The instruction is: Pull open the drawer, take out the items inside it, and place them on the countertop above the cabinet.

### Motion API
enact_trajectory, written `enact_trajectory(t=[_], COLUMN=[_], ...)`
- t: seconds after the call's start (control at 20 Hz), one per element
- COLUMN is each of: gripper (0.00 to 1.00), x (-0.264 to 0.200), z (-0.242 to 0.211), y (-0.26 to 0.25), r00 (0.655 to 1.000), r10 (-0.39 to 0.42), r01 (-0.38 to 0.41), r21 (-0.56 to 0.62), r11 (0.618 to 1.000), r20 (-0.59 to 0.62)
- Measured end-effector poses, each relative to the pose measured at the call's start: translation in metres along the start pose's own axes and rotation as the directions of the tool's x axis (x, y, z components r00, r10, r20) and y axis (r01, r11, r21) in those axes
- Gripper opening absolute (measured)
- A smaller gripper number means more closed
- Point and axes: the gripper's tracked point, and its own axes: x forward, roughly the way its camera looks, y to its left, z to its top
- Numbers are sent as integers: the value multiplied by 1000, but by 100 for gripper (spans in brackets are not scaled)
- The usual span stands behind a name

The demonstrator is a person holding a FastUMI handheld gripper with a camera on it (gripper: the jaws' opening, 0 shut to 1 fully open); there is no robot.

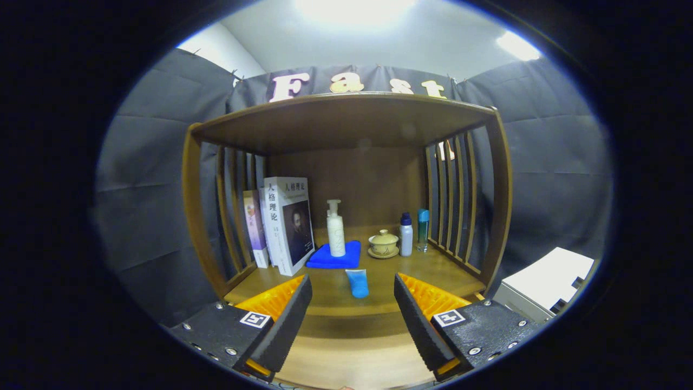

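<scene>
The gripper point(353, 314) is spread wide with nothing between its fingers, both of them hanging free in front of the wooden cabinet point(346, 124); ahead of the fingers and roughly midway between them lies a small blue tube point(357, 283) on the countertop point(433, 271), flat on its side and touching neither finger; beyond the tube a folded blue cloth point(335, 257) rests on the same surface, and a white pump bottle point(335, 230) stands upright on it; to the left of the cloth a row of books point(281, 225) stands upright — the front one leaning slightly outward — against the slatted left side; to the right of the pump bottle sits a small lidded cup point(383, 242) on a saucer, then a white bottle with a dark blue cap point(406, 234), and just beside it a slimmer bottle with a teal cap point(423, 230), close to the slatted right side point(449, 200); the drawer itself cannot be made out — below the countertop's front edge there is a lighter wooden surface point(352, 357); off to the right of the cabinet stands a white box-like thing point(547, 279).
</scene>
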Motion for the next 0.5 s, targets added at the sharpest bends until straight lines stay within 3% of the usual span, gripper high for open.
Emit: enact_trajectory(t=[0.3, 0.5], gripper=[94, 94], x=[-60, -88], z=[-53, -88], y=[18, 29], r00=[999, 998], r10=[46, 59], r01=[-45, -58], r21=[-39, 21], r11=[998, 998], r20=[11, -3])
